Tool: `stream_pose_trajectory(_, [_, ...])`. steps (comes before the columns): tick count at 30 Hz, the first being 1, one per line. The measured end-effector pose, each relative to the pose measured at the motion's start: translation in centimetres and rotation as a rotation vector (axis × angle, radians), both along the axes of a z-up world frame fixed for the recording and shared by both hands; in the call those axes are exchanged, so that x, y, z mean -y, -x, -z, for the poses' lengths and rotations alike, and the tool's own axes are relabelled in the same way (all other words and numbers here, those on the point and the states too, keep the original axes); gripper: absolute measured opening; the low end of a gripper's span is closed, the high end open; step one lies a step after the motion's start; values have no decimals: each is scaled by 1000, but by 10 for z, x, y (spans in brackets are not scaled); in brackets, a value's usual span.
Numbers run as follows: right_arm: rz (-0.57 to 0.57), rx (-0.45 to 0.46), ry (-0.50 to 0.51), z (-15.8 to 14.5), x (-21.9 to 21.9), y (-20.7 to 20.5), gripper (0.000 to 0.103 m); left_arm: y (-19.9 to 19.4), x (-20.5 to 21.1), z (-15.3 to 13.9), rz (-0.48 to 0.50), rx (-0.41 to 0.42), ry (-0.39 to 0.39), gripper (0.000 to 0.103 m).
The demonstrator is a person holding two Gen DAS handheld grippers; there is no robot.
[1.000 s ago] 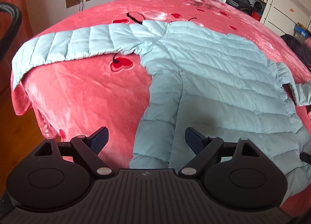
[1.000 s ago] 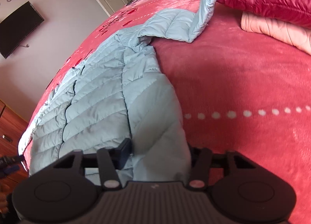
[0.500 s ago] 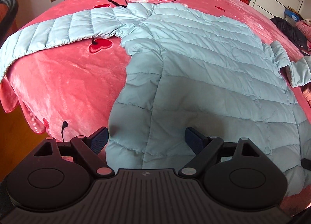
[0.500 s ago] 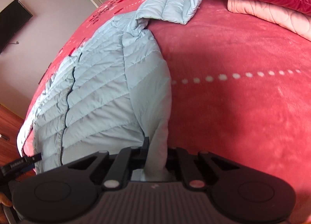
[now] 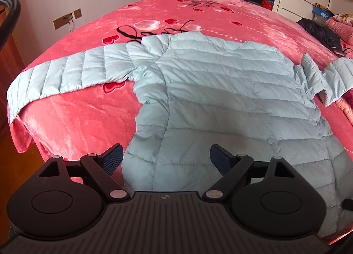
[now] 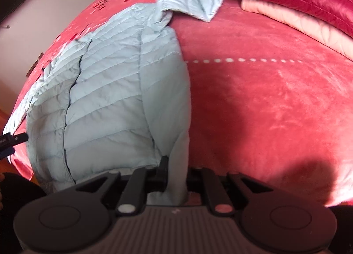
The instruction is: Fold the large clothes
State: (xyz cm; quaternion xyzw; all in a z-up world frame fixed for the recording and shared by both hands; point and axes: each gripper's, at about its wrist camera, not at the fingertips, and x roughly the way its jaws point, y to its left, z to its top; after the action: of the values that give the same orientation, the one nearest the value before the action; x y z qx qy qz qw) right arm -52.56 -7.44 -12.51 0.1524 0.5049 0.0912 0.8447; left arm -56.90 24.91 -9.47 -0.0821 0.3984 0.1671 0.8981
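Lying flat on the big pink blanket (image 5: pixel 72 119), the light blue puffy jacket (image 5: pixel 220 99) spreads out ahead of both grippers. The right gripper (image 6: pixel 176 179) pinches the jacket's hem, its jaws just loosening slightly. The left gripper (image 5: pixel 165 159) hangs wide open above the hem, holding nothing.

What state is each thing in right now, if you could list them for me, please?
Light blue jacket: spread flat on the red blanket, unfolded, sleeves out.
Left gripper: jaws open, empty.
Right gripper: jaws just eased wider, hem corner between them.
Red and pink jackets: stacked aside.
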Motion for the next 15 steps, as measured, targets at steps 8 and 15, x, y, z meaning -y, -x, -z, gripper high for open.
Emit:
stream_pose_trajectory(8, [153,181,-102,-31,37,0,58,-24,12,-16,52,150,-32,103])
stream_pose_trajectory(15, [351,316,-159,-59,83,-20,82,-72,30,-18,92,247,-68,103])
